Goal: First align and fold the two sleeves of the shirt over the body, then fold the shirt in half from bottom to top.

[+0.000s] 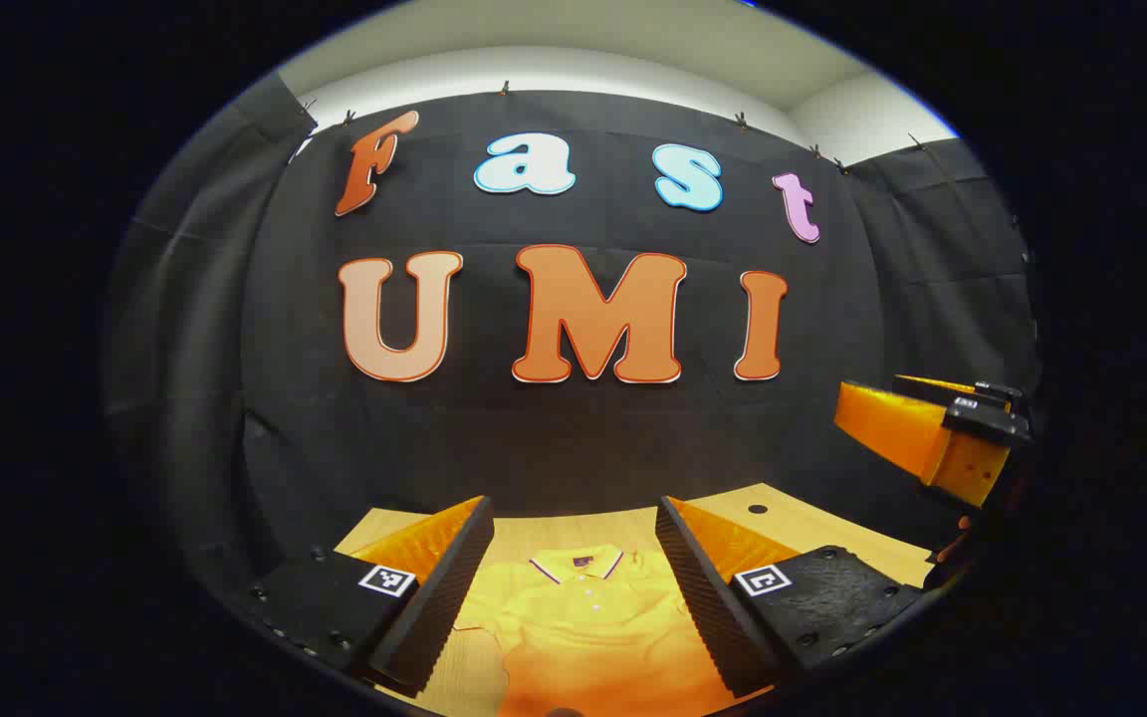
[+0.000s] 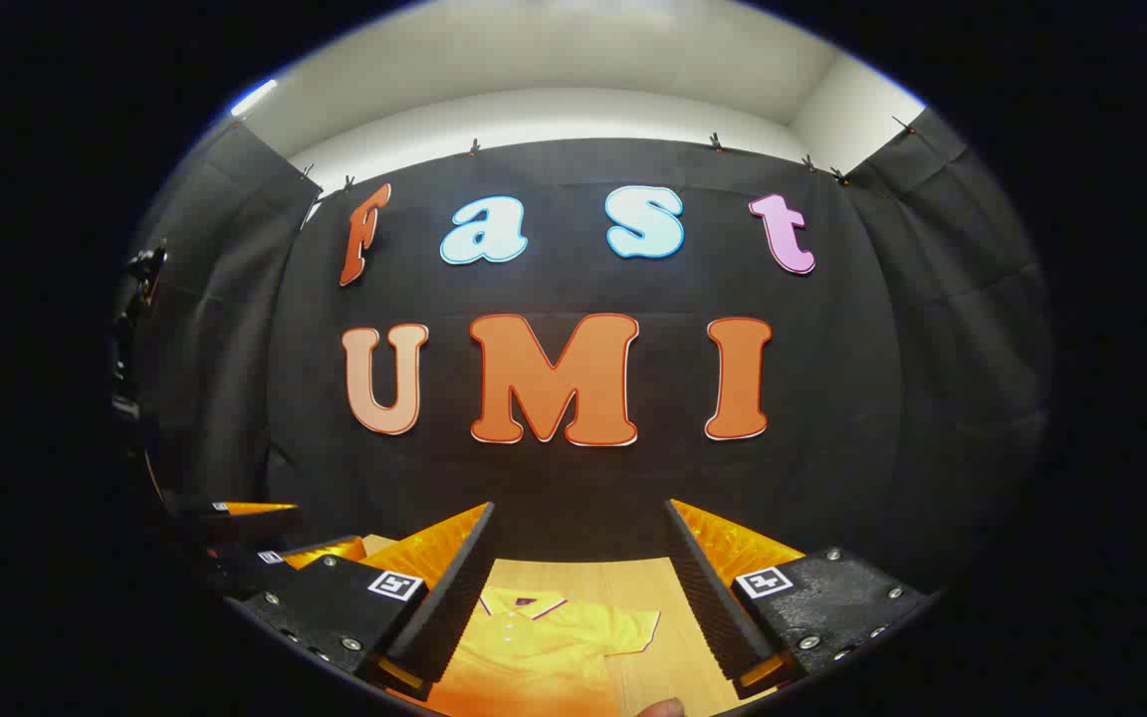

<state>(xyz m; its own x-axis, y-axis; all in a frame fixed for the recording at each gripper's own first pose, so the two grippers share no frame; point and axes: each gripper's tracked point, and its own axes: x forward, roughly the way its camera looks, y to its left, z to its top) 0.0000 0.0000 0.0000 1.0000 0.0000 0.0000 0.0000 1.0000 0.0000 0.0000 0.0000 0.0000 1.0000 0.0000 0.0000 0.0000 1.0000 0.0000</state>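
Note:
A yellow polo shirt [image 1: 588, 627] lies flat on the wooden table [image 1: 573, 533], collar toward the back wall. In the left gripper view my left gripper [image 1: 573, 588] hangs open above the shirt's chest, nothing between its fingers. The right gripper [image 1: 932, 438] shows at that view's right edge, raised above the table. In the right gripper view the shirt [image 2: 544, 637] lies below, one short sleeve [image 2: 633, 629] spread to the right. My right gripper [image 2: 578, 597] is open over it and holds nothing. The left gripper [image 2: 265, 548] appears low at the left.
The black cloth wall rises close behind the table's far edge. A small dark hole [image 1: 757, 509] marks the tabletop at the back right. Bare wood [image 2: 678, 667] shows to the right of the shirt's sleeve.

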